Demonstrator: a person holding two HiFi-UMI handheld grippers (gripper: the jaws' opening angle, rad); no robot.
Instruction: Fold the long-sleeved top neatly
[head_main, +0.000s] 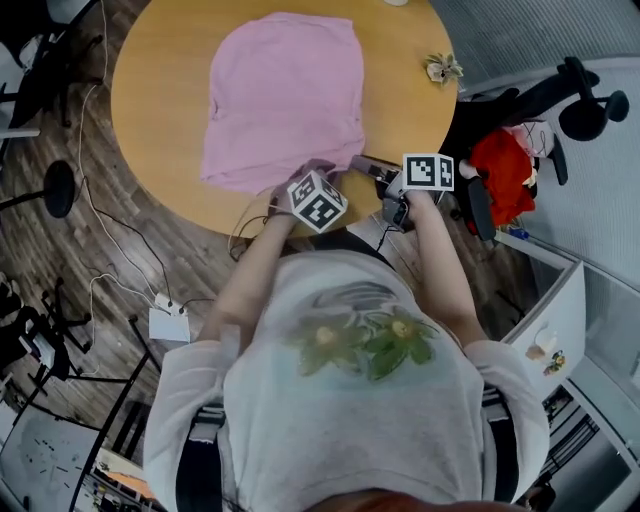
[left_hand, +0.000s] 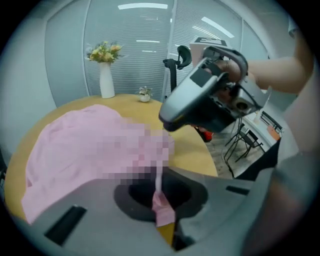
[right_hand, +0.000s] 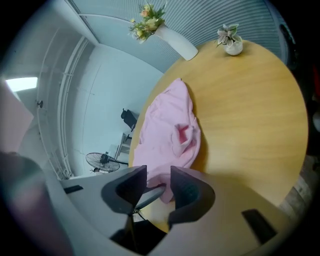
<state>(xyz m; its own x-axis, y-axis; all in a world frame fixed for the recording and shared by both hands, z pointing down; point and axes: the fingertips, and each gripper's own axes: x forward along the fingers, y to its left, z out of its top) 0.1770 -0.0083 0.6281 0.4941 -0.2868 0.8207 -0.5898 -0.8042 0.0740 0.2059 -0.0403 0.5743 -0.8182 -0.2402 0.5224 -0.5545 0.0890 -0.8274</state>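
Note:
The pink long-sleeved top lies partly folded on the round wooden table. Both grippers hover at its near right corner, by the table's near edge. My left gripper is shut on a thin pinch of the pink fabric, which rises in a taut strip from the jaws. My right gripper stands just to its right and shows close by in the left gripper view. Its jaws are open, with the top's edge lying just beyond the gap and no pad pressing on it.
A white vase of flowers and a small potted plant stand at the table's far side. An office chair with a red item is to the right. Cables and a power strip lie on the floor.

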